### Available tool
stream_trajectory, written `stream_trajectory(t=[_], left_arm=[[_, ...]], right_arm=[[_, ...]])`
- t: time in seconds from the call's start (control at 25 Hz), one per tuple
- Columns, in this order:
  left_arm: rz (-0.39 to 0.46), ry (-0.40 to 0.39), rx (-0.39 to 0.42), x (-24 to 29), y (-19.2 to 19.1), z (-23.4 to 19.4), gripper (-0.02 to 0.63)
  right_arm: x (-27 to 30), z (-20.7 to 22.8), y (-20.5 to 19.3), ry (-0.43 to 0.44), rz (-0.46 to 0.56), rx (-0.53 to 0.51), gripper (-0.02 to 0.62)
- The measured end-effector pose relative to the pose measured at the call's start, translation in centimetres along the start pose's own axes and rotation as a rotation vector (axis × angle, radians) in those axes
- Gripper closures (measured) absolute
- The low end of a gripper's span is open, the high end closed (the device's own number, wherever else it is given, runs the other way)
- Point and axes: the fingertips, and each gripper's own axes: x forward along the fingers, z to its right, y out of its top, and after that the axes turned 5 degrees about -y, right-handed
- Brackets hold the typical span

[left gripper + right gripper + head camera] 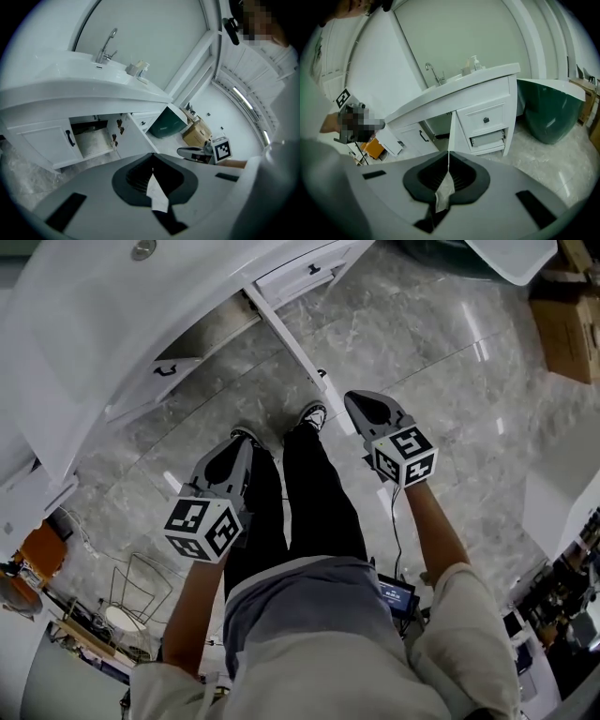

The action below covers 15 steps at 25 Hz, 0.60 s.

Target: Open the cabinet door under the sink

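Observation:
The white vanity (103, 324) stands at the upper left, with a sink and faucet (107, 44) on top. Its right cabinet door (292, 343) stands swung wide open toward me, seen edge-on as the right door (452, 131); the compartment (91, 138) behind it is bare. The left door (47, 140) with a black handle is closed. My left gripper (246, 442) and right gripper (361, 401) hover above the floor, apart from the cabinet. Both are shut on nothing: left gripper (152, 161), right gripper (449, 159).
A drawer unit (485, 119) sits right of the open door. Beyond it is a dark green tub (548, 110), then cardboard boxes (567, 324). A wire rack (141, 587) and an orange object (42, 549) lie at my left. The floor is grey marble tile (422, 343).

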Motion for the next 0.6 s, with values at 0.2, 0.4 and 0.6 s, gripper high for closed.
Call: stream_trajectory(t=[0.2, 0.4, 0.6], left_arm=[[0.039, -0.014, -0.018, -2.5, 1.8, 0.9, 0.606], [0.107, -0.009, -0.03, -4.5, 3.9, 1.6, 0.606], [0.143, -0.003, -0.021, -6.7, 5.4, 2.4, 0.606]], right_arm=[[-1.7, -1.7, 2.2, 0.001, 0.013, -0.005, 0.583], [-3.0, -3.6, 5.0, 0.001, 0.034, -0.026, 0.583], [-4.6, -6.7, 7.5, 0.005, 0.056, -0.043, 0.583]])
